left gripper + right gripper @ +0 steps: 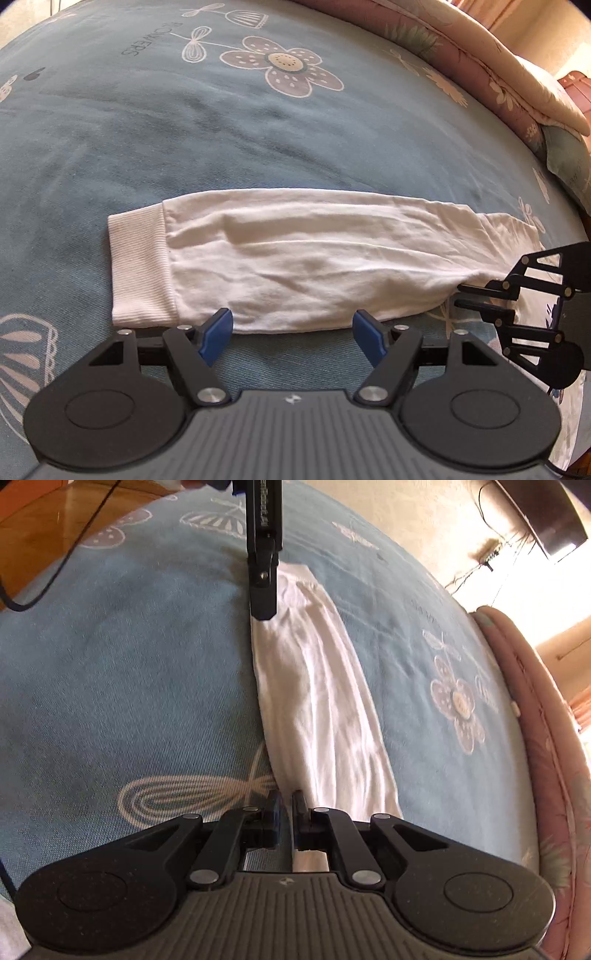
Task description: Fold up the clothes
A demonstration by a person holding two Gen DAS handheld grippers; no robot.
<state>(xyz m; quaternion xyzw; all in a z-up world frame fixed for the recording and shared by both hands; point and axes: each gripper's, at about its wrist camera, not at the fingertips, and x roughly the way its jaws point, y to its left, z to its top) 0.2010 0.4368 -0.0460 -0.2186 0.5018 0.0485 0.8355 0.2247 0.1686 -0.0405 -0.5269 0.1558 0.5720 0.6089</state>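
Note:
A white garment [295, 258], folded into a long strip with a ribbed cuff [138, 266] at its left end, lies flat on the blue bedsheet [184, 129]. My left gripper [291, 332] stands open just at the strip's near edge, blue pads apart and nothing between them. In the right wrist view it [263, 613] comes down over the garment's [325, 701] far end. My right gripper [286, 806] sits at the other end, jaws nearly together with the cloth's edge running in between them. The left wrist view shows it [461, 295] pinching that corner at the right.
A pink floral quilt [480, 74] is bunched along the bed's far side, seen again at the right edge [535, 701]. A wooden floor [37, 517] and a black cable [74, 542] lie beyond the bed's corner. A dark screen [546, 513] hangs on the wall.

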